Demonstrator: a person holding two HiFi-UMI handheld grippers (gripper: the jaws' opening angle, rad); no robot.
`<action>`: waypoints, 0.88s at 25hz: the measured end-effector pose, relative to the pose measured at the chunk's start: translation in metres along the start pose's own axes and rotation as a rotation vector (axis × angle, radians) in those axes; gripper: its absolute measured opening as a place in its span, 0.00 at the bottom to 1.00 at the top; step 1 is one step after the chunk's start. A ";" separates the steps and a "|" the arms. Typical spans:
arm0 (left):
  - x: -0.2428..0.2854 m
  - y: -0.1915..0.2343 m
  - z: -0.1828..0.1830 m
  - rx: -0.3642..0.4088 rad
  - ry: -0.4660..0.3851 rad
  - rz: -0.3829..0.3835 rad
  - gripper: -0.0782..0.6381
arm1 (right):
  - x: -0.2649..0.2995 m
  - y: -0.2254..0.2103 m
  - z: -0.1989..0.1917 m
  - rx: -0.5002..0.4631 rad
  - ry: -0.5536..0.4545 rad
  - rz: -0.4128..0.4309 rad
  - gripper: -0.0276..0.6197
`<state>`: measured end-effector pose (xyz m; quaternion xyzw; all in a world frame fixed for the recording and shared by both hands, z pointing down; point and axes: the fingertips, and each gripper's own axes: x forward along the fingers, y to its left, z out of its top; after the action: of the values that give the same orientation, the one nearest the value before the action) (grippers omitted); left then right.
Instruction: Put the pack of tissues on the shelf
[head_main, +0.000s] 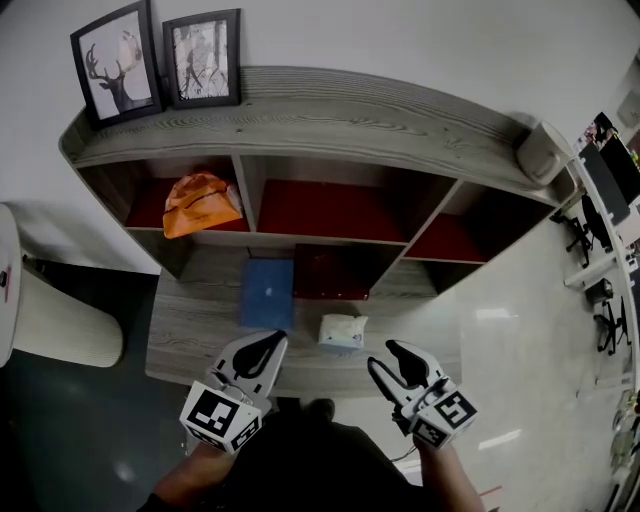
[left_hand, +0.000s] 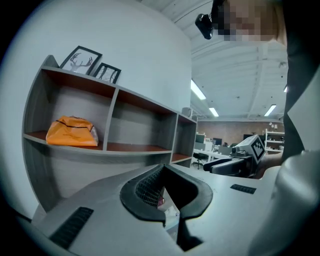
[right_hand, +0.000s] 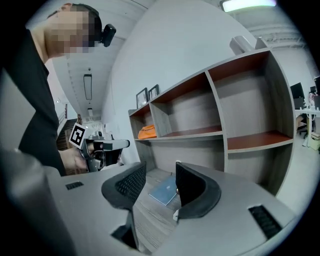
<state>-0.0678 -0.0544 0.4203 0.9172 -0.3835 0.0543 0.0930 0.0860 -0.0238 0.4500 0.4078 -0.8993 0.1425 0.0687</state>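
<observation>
left claw (head_main: 268, 345) jaws together; right claw (head_main: 392, 358) jaws apart, both empty

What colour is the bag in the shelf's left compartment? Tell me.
The bag is orange; it shows best in the left gripper view.

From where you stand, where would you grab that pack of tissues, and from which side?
The pack of tissues lies flat on the low wooden ledge, just ahead of the open right gripper. I'd likely come in low from the near side and pinch its middle across the width: it looks soft and squat, with both sides free.
</observation>
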 end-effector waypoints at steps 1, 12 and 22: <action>0.003 0.002 0.001 0.002 0.000 -0.012 0.13 | 0.003 -0.003 -0.002 -0.005 0.022 -0.008 0.26; 0.058 0.011 -0.015 -0.023 0.014 0.020 0.13 | 0.030 -0.050 -0.051 -0.040 0.124 0.035 0.33; 0.091 0.015 -0.072 -0.091 0.067 0.083 0.13 | 0.058 -0.084 -0.135 0.021 0.239 0.069 0.36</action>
<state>-0.0169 -0.1132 0.5084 0.8931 -0.4199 0.0713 0.1449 0.1118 -0.0756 0.6092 0.3575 -0.8966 0.2018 0.1660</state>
